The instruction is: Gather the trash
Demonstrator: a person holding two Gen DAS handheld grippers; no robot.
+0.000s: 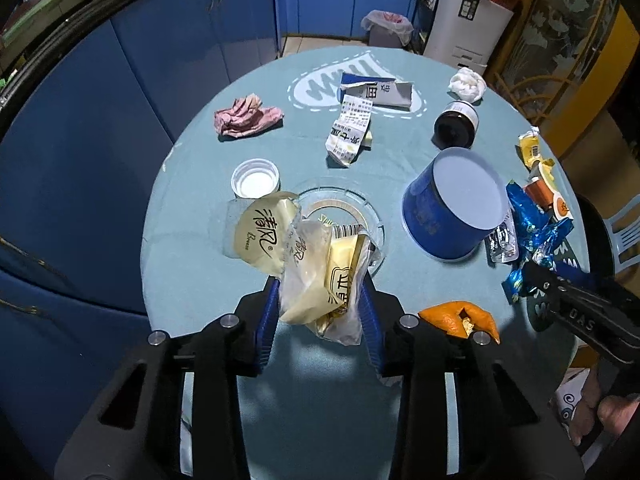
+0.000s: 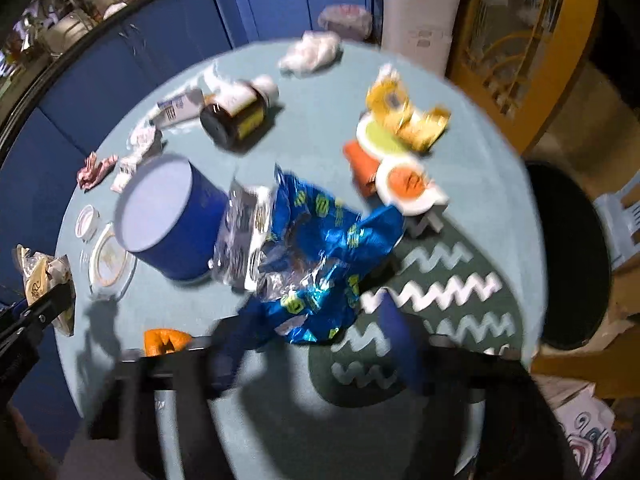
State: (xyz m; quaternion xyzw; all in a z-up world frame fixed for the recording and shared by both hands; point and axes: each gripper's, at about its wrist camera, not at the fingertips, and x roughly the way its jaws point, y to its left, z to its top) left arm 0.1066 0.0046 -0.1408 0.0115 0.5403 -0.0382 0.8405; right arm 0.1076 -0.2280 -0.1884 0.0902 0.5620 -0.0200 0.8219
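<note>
My left gripper (image 1: 320, 304) is shut on a cream tissue wrapper (image 1: 304, 264) and holds it above the round table (image 1: 192, 264). My right gripper (image 2: 316, 332) is shut on a crinkled blue foil wrapper (image 2: 320, 248), held over the table's right side; this view is blurred. The blue wrapper (image 1: 536, 236) and the right gripper also show at the right of the left wrist view. An orange peel (image 1: 460, 318) lies near the front edge. A blue tub (image 1: 452, 208) lies on its side mid-table.
Also on the table: a pink crumpled wrapper (image 1: 246, 116), a white lid (image 1: 256, 178), paper packaging (image 1: 352, 136), a dark jar (image 1: 456, 124), a white tissue ball (image 1: 466, 84), yellow and orange wrappers (image 2: 404, 112). A lined bin (image 1: 386, 28) stands on the floor beyond.
</note>
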